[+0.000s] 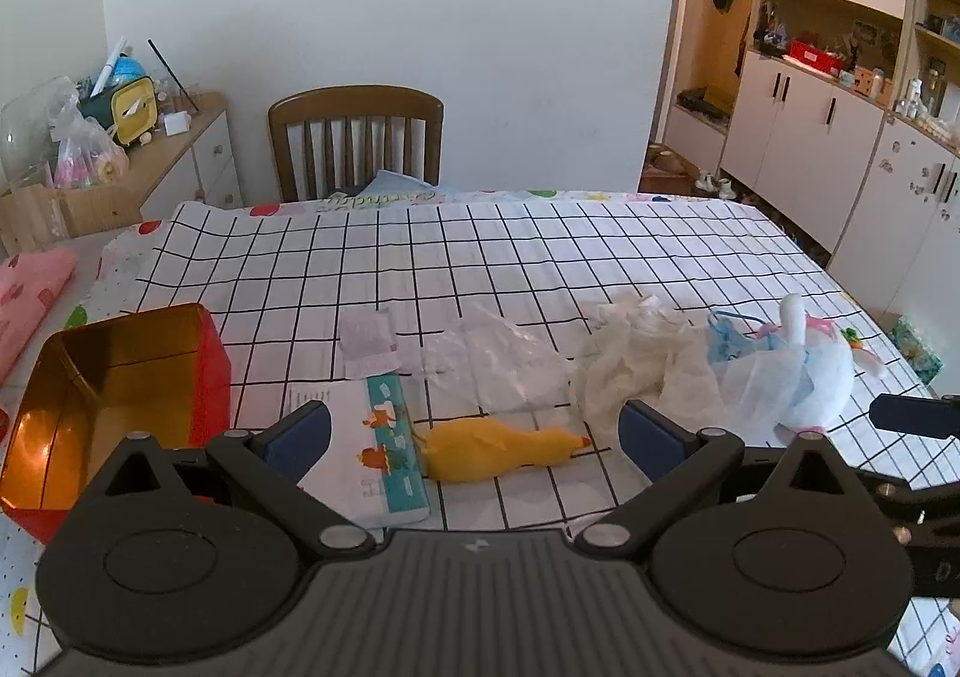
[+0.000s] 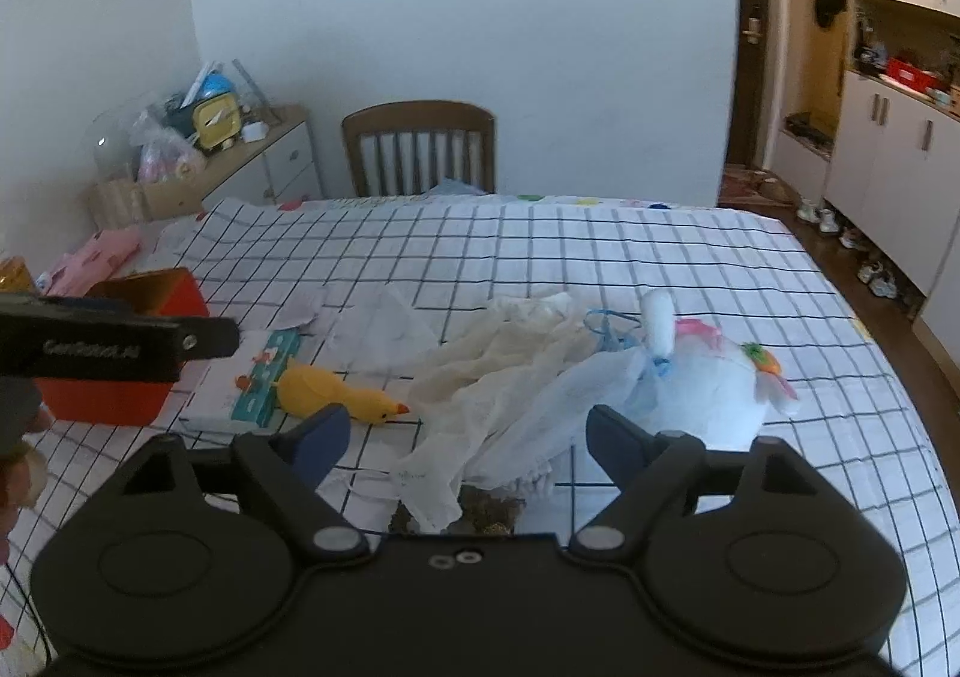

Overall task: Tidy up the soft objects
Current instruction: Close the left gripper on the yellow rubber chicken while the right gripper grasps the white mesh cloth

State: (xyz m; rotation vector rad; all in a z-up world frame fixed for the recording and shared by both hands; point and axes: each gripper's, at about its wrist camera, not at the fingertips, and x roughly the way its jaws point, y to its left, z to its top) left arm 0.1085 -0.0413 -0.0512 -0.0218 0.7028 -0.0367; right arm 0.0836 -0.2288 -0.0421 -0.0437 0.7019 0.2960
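A yellow rubber chicken (image 1: 501,448) (image 2: 339,392) lies on the checked tablecloth, beside a flat booklet (image 1: 366,449) (image 2: 246,383). My left gripper (image 1: 474,431) hangs open just above and in front of the chicken, its blue pads either side of it without touching. To the right lie a cream gauze cloth (image 1: 636,365) (image 2: 498,365), a clear plastic bag (image 1: 498,359) and a white plush toy (image 1: 810,371) (image 2: 714,383) in thin white wrapping. My right gripper (image 2: 468,440) stands open over the near edge of the gauze cloth, nothing pinched.
An open red tin with a gold inside (image 1: 114,401) (image 2: 129,383) sits at the left. A pink folded cloth (image 1: 30,293) lies at the table's far left. A wooden chair (image 1: 357,137) stands behind the table. Cabinets line the right wall.
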